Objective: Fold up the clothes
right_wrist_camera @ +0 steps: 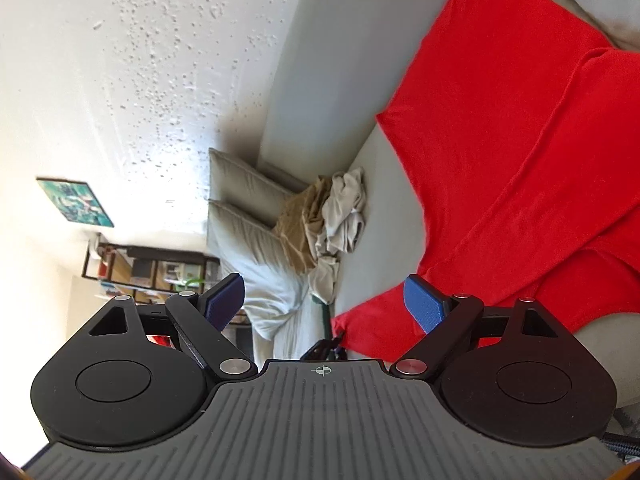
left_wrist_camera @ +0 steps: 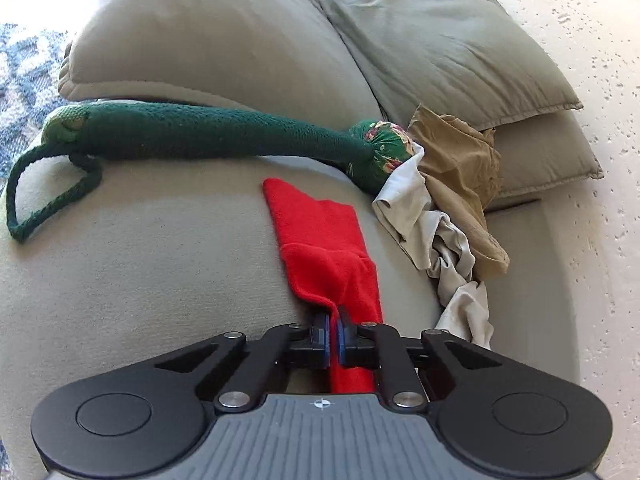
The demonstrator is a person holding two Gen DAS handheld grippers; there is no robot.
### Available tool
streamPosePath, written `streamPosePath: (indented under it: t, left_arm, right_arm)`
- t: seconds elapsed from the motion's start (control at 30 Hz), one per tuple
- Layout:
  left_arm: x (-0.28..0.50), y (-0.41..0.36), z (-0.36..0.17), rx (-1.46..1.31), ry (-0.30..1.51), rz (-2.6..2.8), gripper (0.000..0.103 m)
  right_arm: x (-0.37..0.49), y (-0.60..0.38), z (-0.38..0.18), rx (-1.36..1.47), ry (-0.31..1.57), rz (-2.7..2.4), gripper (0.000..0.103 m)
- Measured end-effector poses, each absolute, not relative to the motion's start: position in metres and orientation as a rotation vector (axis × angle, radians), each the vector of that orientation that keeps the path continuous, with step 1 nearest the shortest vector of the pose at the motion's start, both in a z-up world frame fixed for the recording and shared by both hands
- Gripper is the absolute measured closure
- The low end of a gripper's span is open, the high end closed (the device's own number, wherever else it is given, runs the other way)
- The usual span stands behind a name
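Observation:
A red garment (left_wrist_camera: pixel 320 240) lies partly folded on the grey sofa seat (left_wrist_camera: pixel 160 240). My left gripper (left_wrist_camera: pixel 333 326) is shut on the near edge of the red garment, which runs down between the blue pads. In the right wrist view the same red garment (right_wrist_camera: pixel 520 140) spreads flat across the sofa on the right. My right gripper (right_wrist_camera: pixel 324 300) is open, rolled sideways, with nothing between its blue pads (right_wrist_camera: pixel 424 304). Its right pad sits just over a corner of the red cloth.
A pile of tan and pale grey clothes (left_wrist_camera: pixel 448 208) lies at the sofa's right end against grey cushions (left_wrist_camera: pixel 440 40). A long green knitted item (left_wrist_camera: pixel 200 132) stretches across the seat's back. Textured white wall (right_wrist_camera: pixel 140 60), a picture (right_wrist_camera: pixel 76 202) and shelves (right_wrist_camera: pixel 152 268) show.

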State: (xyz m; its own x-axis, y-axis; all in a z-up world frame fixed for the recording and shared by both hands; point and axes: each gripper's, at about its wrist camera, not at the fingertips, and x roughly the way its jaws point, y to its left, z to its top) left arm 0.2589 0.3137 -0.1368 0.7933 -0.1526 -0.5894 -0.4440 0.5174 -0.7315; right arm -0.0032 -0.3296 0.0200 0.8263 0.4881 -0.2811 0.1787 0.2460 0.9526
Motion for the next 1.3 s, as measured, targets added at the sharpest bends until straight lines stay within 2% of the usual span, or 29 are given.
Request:
streamPosePath:
  t: [0.07, 0.33, 0.53, 0.83, 1.0, 1.07, 1.17, 1.2, 1.3]
  left_arm:
    - [0.260, 0.317, -0.135, -1.047, 0.675, 0.200, 0.103]
    - [0.244, 0.261, -0.020, -0.698, 0.555, 0.008, 0.103]
    - [0.198, 0.143, 0.040, -0.328, 0.488, -0.179, 0.103]
    - [0.106, -0.079, 0.045, -0.108, 0.512, -0.543, 0.103]
    - [0.076, -0.195, 0.009, 0.113, 0.569, -0.613, 0.103]
    - [0.069, -0.234, -0.018, 0.263, 0.669, -0.609, 0.097]
    - [0.045, -0.266, -0.055, 0.461, 0.821, -0.666, 0.073]
    - [0.034, -0.268, -0.062, 0.509, 0.836, -0.701, 0.061]
    - [0.006, -0.255, -0.064, 0.583, 0.831, -0.776, 0.054]
  right_arm:
    - [-0.007, -0.330, 0.022, 1.317, 0.601, 0.239, 0.014]
    - [-0.035, -0.347, 0.032, 1.260, 0.554, 0.221, 0.014]
    - [-0.079, -0.380, 0.037, 1.242, 0.474, 0.149, 0.014]
    - [-0.159, -0.451, 0.024, 1.290, 0.357, -0.048, 0.014]
    - [-0.188, -0.472, 0.019, 1.302, 0.326, -0.093, 0.014]
    - [-0.196, -0.475, 0.017, 1.305, 0.328, -0.099, 0.014]
    - [-0.203, -0.477, 0.013, 1.308, 0.337, -0.100, 0.014]
    - [-0.206, -0.478, 0.012, 1.310, 0.340, -0.101, 0.014]
    - [-0.209, -0.479, 0.007, 1.308, 0.349, -0.116, 0.014]
